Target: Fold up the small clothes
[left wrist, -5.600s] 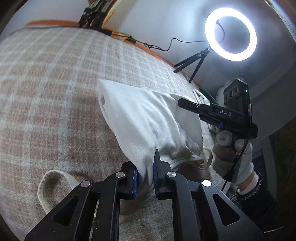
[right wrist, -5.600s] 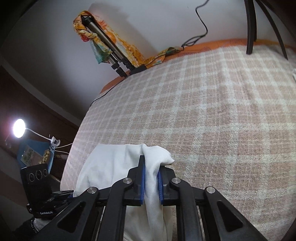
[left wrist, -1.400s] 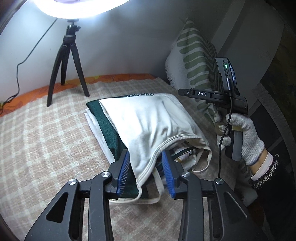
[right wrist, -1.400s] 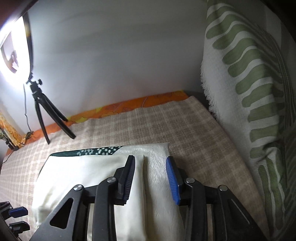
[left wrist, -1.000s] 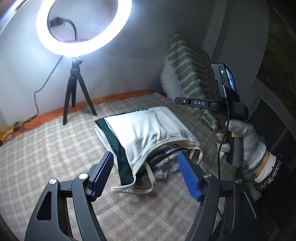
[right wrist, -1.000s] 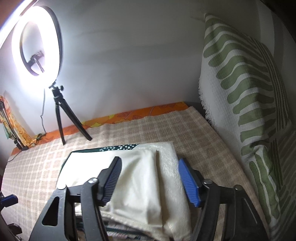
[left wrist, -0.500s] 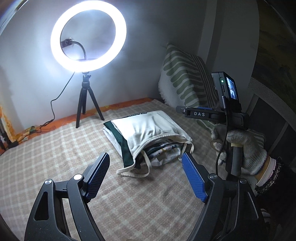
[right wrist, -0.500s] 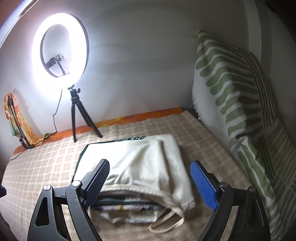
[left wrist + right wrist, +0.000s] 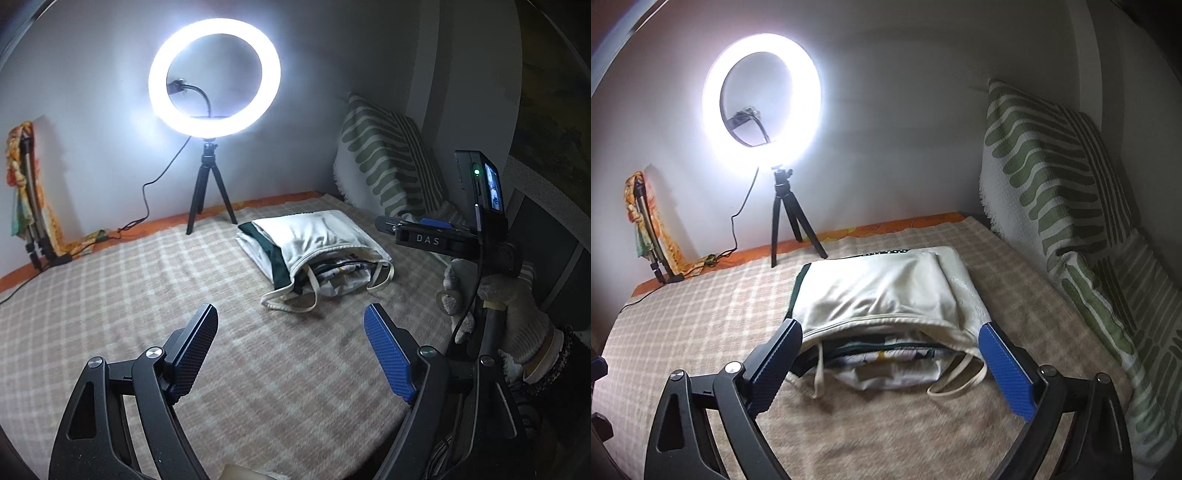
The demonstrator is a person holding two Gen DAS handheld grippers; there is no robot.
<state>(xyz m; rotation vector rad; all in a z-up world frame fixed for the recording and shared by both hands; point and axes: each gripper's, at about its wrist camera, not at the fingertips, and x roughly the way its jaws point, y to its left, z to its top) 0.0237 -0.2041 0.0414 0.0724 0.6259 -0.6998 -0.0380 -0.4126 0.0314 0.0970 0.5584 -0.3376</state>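
While both claws gape empty, folded clothes stack (image 9: pixel 879 291) lies open-edge toward cameras.

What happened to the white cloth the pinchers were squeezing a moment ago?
Both let it go. The left hand-held gripper and right hand-held gripper opened wide and pulled back from the folded white garment, which now lies on top of the clothes pile near the striped pillow. The ring light and checked blanket are as before.
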